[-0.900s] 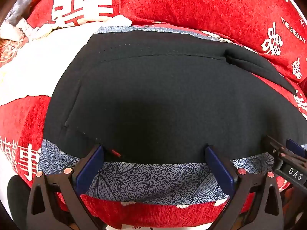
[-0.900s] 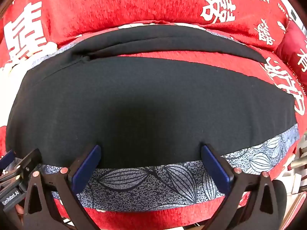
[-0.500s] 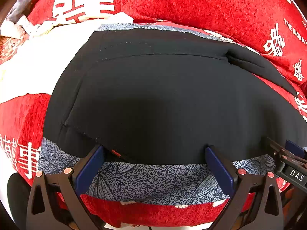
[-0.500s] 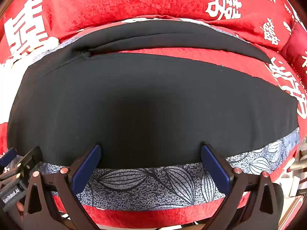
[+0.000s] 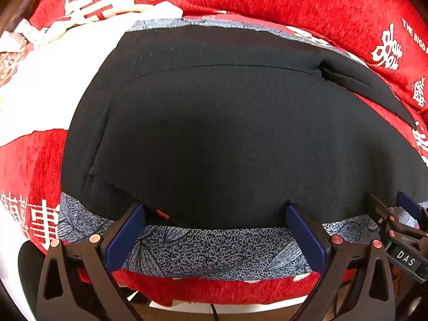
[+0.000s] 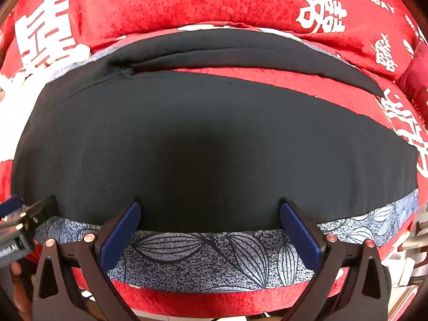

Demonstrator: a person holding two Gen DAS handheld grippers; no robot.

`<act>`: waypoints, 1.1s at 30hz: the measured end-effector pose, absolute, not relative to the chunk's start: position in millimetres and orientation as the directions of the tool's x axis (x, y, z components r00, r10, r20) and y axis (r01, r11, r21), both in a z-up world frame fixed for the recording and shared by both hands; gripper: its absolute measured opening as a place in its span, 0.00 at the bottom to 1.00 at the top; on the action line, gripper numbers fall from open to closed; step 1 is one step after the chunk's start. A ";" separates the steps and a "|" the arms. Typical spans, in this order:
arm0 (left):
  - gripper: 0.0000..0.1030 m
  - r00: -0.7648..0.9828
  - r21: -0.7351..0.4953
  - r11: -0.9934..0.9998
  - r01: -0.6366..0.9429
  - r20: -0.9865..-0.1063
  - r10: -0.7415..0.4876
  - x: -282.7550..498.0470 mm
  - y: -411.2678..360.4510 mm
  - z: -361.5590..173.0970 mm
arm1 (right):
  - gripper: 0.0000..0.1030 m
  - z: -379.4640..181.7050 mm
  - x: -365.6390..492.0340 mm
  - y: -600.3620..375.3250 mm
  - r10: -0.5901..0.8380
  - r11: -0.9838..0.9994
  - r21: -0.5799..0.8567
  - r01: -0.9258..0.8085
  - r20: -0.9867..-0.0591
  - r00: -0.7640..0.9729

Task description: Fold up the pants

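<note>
1. The left gripper (image 5: 215, 226) is spread wide, holding nothing — its blue pads (image 5: 125, 234) sit at the near hem of the pants (image 5: 227, 139).
2. The right gripper (image 6: 210, 224) is likewise wide and empty, at the same hem.
3. The pants (black, matte, smooth) lie flat on a red plush cover (image 6: 187, 2) with white characters; a grey leaf-print band (image 6: 214, 256) borders them.

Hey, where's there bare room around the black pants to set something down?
The grey leaf-print strip along the pants' near edge is bare but narrow, and both open grippers, left and right, crowd it. Roomier: the white patch left of the waistband, and the red wedge between the legs.
</note>
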State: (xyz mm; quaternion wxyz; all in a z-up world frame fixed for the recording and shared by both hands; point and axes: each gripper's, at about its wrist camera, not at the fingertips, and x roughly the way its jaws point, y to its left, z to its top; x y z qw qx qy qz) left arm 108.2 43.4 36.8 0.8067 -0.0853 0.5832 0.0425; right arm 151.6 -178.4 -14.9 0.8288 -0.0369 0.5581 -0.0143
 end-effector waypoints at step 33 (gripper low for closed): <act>1.00 0.348 -0.027 0.985 -0.173 -0.937 0.035 202.3 74.1 77.2 | 1.00 54.6 241.4 -132.8 0.081 0.976 -0.030 -0.215 -0.870 0.487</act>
